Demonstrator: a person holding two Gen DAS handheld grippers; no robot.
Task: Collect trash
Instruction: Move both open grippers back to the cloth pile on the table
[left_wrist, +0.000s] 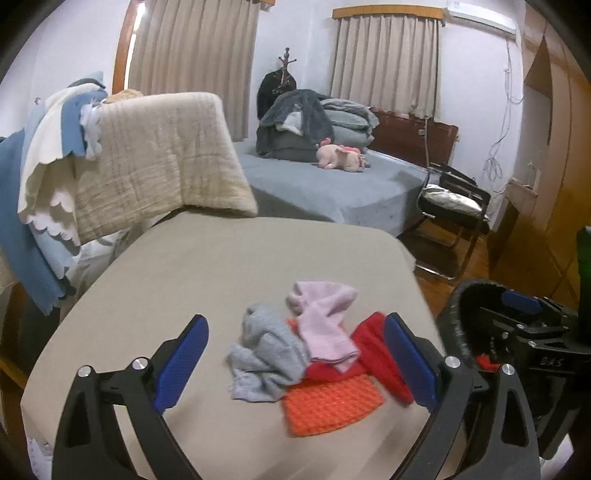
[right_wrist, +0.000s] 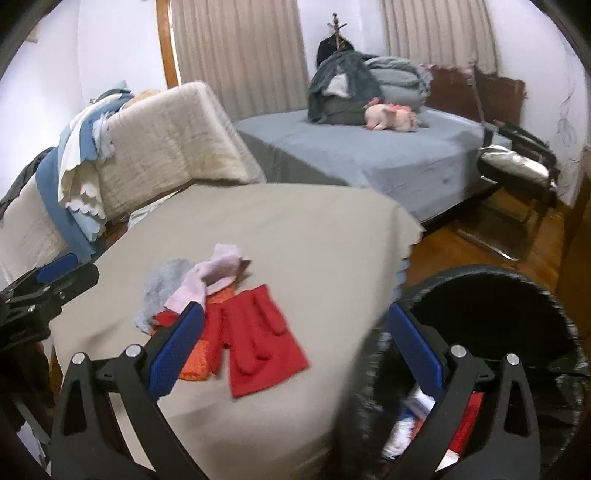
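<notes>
Black-lined bin holding red and white scraps, left gripper and right gripper both spread wide, empty

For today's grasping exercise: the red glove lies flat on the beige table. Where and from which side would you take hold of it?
Probably grip the red glove at its wide cuff edge nearest the camera, coming from above. It lies flat with its glove-fingers pointing away and that edge is clear of the pile, so a pinch there should lift it alone.

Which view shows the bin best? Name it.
Right wrist view: the bin shows its whole round opening, black liner and some contents. The left wrist view catches only part of its rim, behind the right gripper.
</notes>
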